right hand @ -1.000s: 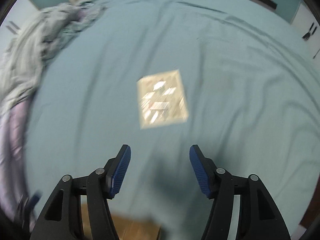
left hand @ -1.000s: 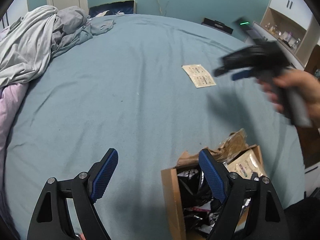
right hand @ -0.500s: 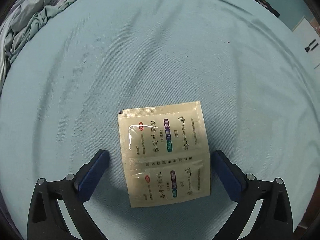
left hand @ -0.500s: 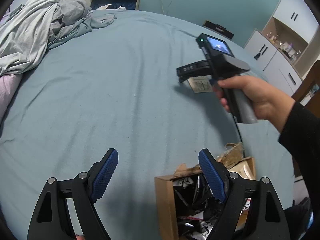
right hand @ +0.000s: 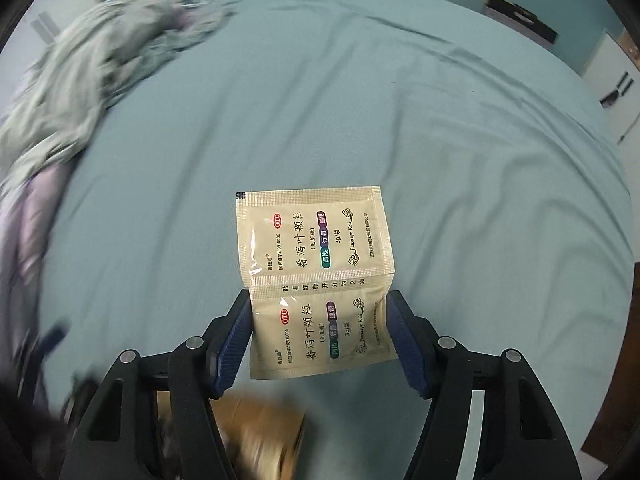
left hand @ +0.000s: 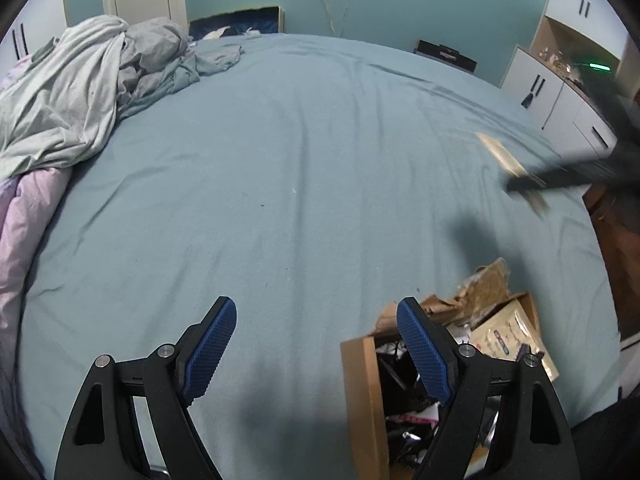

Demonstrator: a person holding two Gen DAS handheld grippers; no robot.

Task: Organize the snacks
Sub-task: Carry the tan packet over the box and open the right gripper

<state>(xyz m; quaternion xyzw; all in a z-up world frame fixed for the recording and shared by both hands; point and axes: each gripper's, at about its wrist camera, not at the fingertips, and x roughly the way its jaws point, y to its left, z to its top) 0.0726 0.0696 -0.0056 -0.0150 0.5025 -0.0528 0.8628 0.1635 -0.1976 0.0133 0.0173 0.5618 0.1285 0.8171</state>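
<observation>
A beige double sachet packet [right hand: 316, 276] with Chinese print is clamped by its edges between the blue pads of my right gripper [right hand: 320, 332], lifted above the teal bed sheet. In the left wrist view the same packet [left hand: 508, 160] and right gripper [left hand: 560, 178] show blurred at the right. My left gripper [left hand: 316, 348] is open and empty, low over the sheet, beside an open cardboard box [left hand: 362, 396] holding several snack packets [left hand: 508, 340]. The box [right hand: 260, 428] shows blurred below the right gripper.
Crumpled grey bedding [left hand: 72, 96] and a lilac quilt [left hand: 20, 224] lie at the left. White cabinets [left hand: 560, 92] stand at the right beyond the bed. A dark case [left hand: 446, 56] sits at the far edge.
My right gripper has closed on the packet and lifted it off the sheet, moving back toward the box. The left gripper has stayed open in place.
</observation>
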